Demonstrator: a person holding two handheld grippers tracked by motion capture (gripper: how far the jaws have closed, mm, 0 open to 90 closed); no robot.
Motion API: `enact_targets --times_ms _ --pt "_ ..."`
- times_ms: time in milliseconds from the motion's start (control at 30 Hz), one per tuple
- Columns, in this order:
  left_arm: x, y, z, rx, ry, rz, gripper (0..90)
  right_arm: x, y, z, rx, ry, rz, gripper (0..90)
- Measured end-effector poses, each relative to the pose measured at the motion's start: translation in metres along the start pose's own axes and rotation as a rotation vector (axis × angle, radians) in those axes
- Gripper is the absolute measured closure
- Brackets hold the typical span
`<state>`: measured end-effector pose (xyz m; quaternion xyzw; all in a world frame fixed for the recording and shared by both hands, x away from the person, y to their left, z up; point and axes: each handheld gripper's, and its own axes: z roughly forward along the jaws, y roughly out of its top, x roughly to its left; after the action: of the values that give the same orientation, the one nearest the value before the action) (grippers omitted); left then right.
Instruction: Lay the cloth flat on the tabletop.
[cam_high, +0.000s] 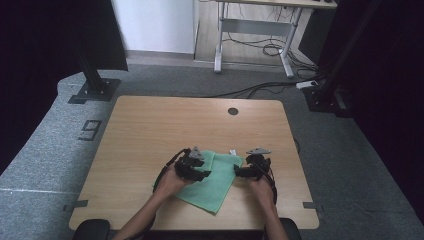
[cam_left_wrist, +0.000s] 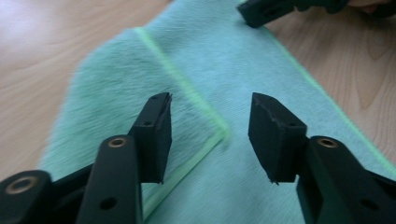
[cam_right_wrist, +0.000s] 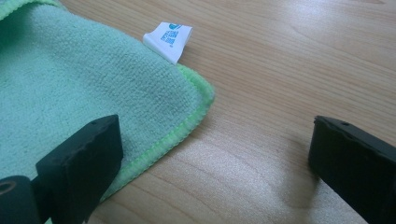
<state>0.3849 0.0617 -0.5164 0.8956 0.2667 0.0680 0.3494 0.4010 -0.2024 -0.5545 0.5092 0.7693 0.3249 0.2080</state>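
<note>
Folding the green cloth (cam_high: 216, 182) looks like the work in hand, judging by the doubled layer and the hemmed corner (cam_left_wrist: 223, 135) lying on the lower layer in the left gripper view; lies on the near middle of the wooden surface (cam_high: 150, 125), slightly askew, between both hands. Left gripper (cam_left_wrist: 210, 135) hovering just above the cloth, jaws parted about halfway with nothing pinched between them, straddling that folded corner. Right gripper (cam_right_wrist: 210, 158) at the cloth's right edge, jaws spread wide and released, the left pad over the cloth, the right pad over bare wood, the rounded cloth corner (cam_right_wrist: 201, 100) and its white label (cam_right_wrist: 169, 41) just beyond. To do this step well: lower the left jaws so that both pads bracket the hem at the corner, taking both thickness of the top layer and not the layer beneath; clench only once the fabric sits well between the pads, since microfibre of this kind probably slips and bunches. Better to keep the right jaws low near the edge to pin the bottom layer if it drags, then lift gently and carry the corner across, keeping edges aligned with the green hem. No containers anywhere on the surface, nothing to fill or empty; only a round cable hole (cam_high: 233, 111) at the far side
</note>
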Motion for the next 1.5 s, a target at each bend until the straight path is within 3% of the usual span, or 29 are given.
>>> enact_targets --times_ms 100,200,300,333,467,733,833,900,1000,1067,1100,1167,1267,1500 --pt "-0.006 0.001 0.01 0.053 0.02 0.031 55.9 0.0 0.0 0.0 -0.001 0.0 0.003 2.6" --pt "-0.007 0.0 0.017 0.093 0.063 0.052 69.3 0.0 -0.001 0.0 -0.002 0.001 0.004 2.6" --pt "0.0 0.001 0.015 0.082 0.038 0.02 84.2 0.0 -0.001 0.0 -0.004 0.003 0.003 2.5" --pt "0.004 0.003 0.012 0.071 0.05 0.011 87.9 -0.001 -0.001 0.0 -0.004 0.004 0.002 2.5" --pt "0.022 0.01 -0.006 0.01 0.072 -0.045 88.5 -0.001 -0.001 0.0 -0.006 0.005 -0.001 2.6" --pt "0.072 0.021 -0.055 -0.095 0.206 -0.143 89.0 -0.001 -0.001 -0.002 0.005 0.017 -0.016 2.8" --pt "0.084 0.019 -0.069 -0.107 0.236 -0.167 89.1 -0.002 -0.002 -0.003 0.012 0.022 -0.018 2.9" --pt "0.091 0.017 -0.076 -0.11 0.232 -0.179 89.2 -0.002 -0.002 -0.003 0.015 0.024 -0.023 2.8" --pt "0.094 0.015 -0.076 -0.097 0.232 -0.176 89.1 -0.003 -0.001 -0.003 0.015 0.03 -0.029 2.8" --pt "0.095 0.015 -0.07 -0.072 0.246 -0.163 86.3 -0.002 0.0 -0.003 0.018 0.021 -0.034 2.9" --pt "0.097 0.014 -0.067 -0.061 0.268 -0.154 79.7 -0.002 0.0 -0.003 0.018 0.012 -0.041 3.4" --pt "0.1 0.012 -0.065 -0.081 0.298 -0.166 62.5 -0.002 0.001 -0.005 0.012 -0.009 -0.063 5.8" --pt "0.106 0.007 -0.067 -0.114 0.311 -0.19 48.1 -0.002 0.003 -0.01 -0.009 -0.015 -0.063 7.0" --pt "0.109 -0.016 -0.06 -0.095 0.275 -0.193 30.4 0.0 0.002 -0.02 -0.023 0.018 -0.046 6.4"
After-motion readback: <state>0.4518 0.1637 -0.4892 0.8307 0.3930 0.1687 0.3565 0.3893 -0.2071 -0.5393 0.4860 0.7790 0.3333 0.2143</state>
